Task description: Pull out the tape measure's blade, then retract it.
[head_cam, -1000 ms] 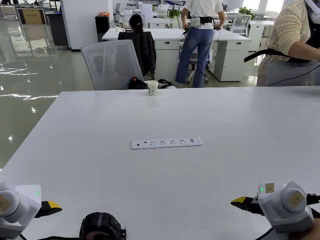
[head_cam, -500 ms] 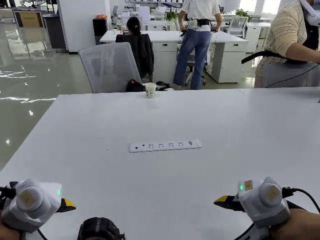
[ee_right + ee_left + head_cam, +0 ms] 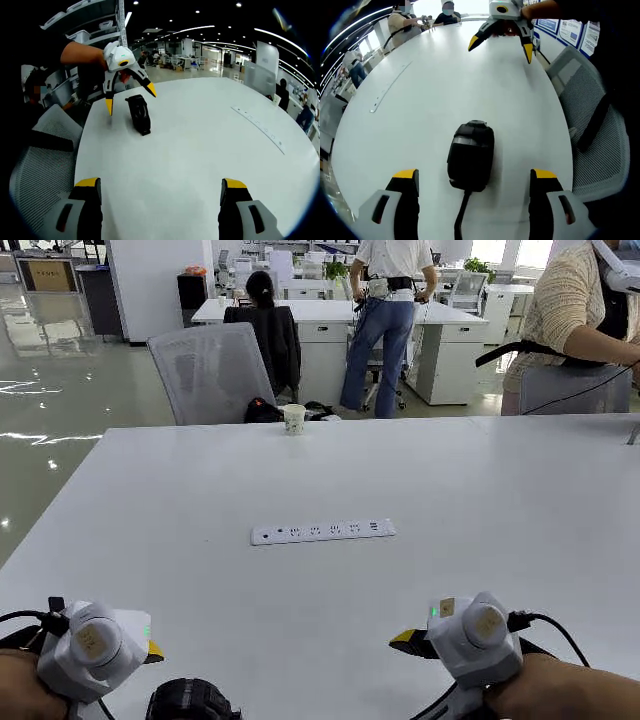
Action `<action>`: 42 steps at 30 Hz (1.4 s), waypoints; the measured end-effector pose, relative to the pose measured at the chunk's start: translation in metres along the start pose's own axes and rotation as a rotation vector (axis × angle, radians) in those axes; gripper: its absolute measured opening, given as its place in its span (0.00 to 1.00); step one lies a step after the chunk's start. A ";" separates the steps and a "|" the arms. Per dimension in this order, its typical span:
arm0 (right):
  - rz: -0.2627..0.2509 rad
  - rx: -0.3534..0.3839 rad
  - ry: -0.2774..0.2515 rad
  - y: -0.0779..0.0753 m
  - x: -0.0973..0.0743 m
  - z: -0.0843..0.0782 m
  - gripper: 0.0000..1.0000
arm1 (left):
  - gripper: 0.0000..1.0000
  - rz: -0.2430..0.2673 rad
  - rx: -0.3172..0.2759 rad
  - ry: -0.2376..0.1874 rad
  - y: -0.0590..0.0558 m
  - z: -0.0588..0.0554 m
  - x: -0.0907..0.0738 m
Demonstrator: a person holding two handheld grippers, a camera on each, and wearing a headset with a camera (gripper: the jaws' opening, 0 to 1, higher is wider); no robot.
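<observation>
Two grippers held wide open, nothing gripped: left gripper (image 3: 475,174) and right gripper (image 3: 160,182), both low over white table (image 3: 330,470). Black tape measure (image 3: 471,155) laid near table's near edge, lined up between left gripper's spread jaws, untouched. Right gripper kept well apart from it. Power strip (image 3: 322,531) seen mid-table, paper cup (image 3: 293,418) at far edge.

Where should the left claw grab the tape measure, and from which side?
Probably grip the tape measure across its two long sides, coming straight ahead from the end with the strap: it lies flat, lengthwise between the left claw's open jaws.
</observation>
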State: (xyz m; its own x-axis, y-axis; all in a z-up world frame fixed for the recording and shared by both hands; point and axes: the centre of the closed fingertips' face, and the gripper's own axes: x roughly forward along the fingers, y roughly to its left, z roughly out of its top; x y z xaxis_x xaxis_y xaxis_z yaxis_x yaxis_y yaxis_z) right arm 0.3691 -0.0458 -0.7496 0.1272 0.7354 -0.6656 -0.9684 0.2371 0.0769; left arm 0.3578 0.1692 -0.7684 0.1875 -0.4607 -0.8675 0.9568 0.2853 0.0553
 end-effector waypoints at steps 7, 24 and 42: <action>0.016 -0.043 0.024 0.002 0.020 0.010 0.99 | 0.76 -0.021 0.018 0.019 -0.002 0.006 0.011; 0.093 -0.099 0.029 0.018 0.059 0.041 0.99 | 0.47 -0.054 0.041 0.031 -0.005 0.018 0.026; 0.084 -0.104 0.014 0.009 0.085 0.049 0.99 | 0.34 -0.028 0.076 0.043 -0.002 0.017 0.028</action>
State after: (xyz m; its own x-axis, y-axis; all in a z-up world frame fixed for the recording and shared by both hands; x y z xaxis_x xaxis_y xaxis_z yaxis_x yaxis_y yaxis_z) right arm 0.3819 0.0496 -0.7691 0.0420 0.7405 -0.6707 -0.9926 0.1073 0.0562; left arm 0.3649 0.1414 -0.7840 0.1521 -0.4308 -0.8896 0.9759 0.2078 0.0662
